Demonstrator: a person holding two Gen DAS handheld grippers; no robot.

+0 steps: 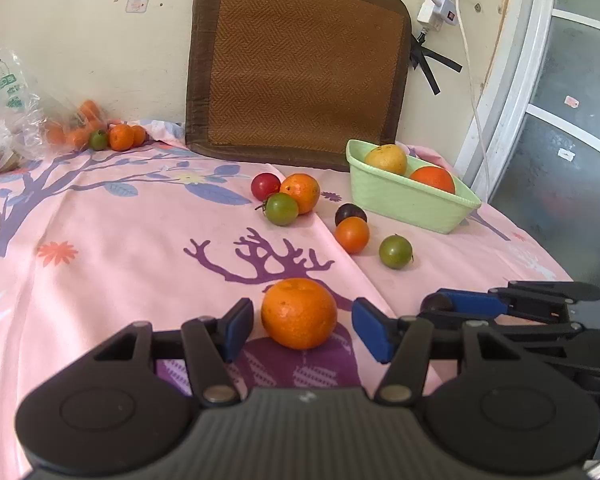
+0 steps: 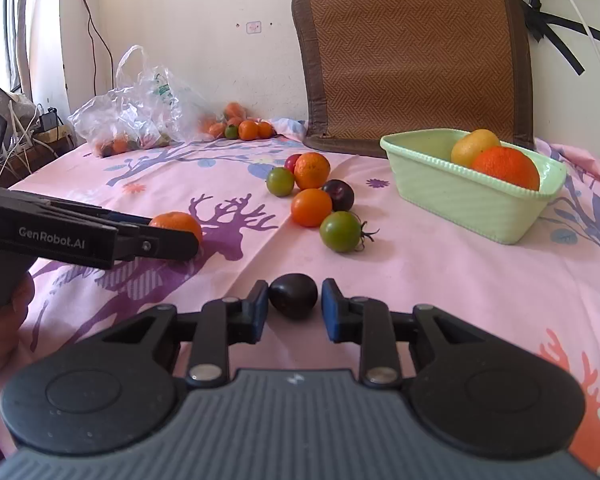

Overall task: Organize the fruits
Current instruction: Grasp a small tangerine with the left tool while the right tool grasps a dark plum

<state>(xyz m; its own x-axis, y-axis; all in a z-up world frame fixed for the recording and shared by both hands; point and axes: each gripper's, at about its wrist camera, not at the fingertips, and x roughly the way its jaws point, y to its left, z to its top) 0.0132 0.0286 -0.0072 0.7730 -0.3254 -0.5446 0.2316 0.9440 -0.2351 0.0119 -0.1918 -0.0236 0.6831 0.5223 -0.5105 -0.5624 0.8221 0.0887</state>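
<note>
Fruit lies scattered on the pink cloth (image 1: 120,248). The left gripper (image 1: 302,322) stands open around an orange (image 1: 299,313), pads clear of it. The right gripper (image 2: 294,306) is spread around a dark plum (image 2: 293,295), not touching. The green basket (image 2: 472,204) holds two fruits.

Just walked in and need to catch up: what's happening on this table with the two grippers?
A person is sorting fruit into the green basket, which already holds a yellow fruit and an orange one. The left gripper is open around a large orange on the pink tablecloth. The right gripper is open around a dark plum. Neither fruit is clamped yet. More oranges, green tomatoes and a red one lie loose nearby.
</note>
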